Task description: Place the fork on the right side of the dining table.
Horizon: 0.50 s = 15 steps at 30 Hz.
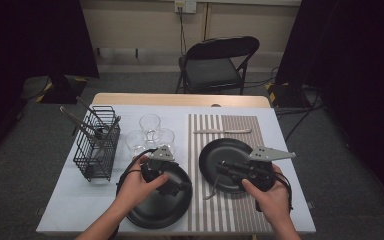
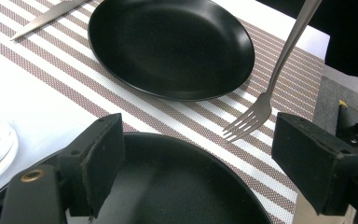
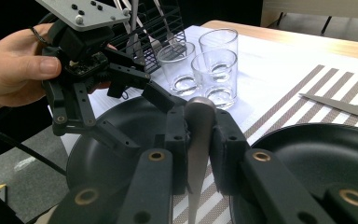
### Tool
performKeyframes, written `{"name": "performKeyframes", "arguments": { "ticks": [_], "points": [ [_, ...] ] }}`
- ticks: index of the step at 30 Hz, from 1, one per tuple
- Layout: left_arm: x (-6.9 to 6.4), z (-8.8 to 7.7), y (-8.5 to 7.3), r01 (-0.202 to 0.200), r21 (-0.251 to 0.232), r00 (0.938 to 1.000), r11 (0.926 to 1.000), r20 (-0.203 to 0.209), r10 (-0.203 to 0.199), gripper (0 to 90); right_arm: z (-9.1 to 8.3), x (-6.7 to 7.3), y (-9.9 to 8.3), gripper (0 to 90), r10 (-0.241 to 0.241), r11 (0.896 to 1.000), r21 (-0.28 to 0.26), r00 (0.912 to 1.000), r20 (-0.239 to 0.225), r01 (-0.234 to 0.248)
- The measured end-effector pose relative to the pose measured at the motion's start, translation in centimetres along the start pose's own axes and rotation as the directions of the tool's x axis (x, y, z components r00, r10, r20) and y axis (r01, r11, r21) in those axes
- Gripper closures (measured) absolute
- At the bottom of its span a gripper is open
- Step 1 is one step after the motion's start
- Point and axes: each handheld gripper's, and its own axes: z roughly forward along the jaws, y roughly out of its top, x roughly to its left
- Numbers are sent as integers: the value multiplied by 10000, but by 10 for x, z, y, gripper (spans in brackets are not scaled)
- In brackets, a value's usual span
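Observation:
My right gripper [image 3: 200, 122] is shut on the handle of a silver fork [image 3: 199, 144]. In the high view that gripper [image 1: 223, 169] hovers over the right black plate [image 1: 219, 150], and the fork [image 1: 212, 190] hangs tines-down over the striped placemat [image 1: 230, 210]. In the left gripper view the fork [image 2: 261, 107] slants down between the two plates, its tines just above the mat. My left gripper [image 2: 205, 163] stands open over the near black plate [image 2: 177, 186], nothing between its jaws. The high view puts the left gripper [image 1: 180, 186] above the left plate [image 1: 152, 207].
A table knife [image 1: 222, 131] lies at the far end of the placemat. Three clear glasses [image 1: 150, 132] stand behind the left plate. A black wire basket [image 1: 97, 145] with utensils is at the table's left. A folding chair [image 1: 220, 62] stands beyond the table.

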Motion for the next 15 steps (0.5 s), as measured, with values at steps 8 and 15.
{"name": "performKeyframes", "arguments": {
  "ticks": [8,15],
  "points": [
    [1,-2,-1,17,-8,9999,10000,-128,-17,171,-5,1,3,786,-152,9998,120,9999,55,151],
    [0,-3,-3,56,12,10000,10000,-74,-56,170,-7,4,-5,785,-20,10000,78,10000,21,19]
  ]
}}
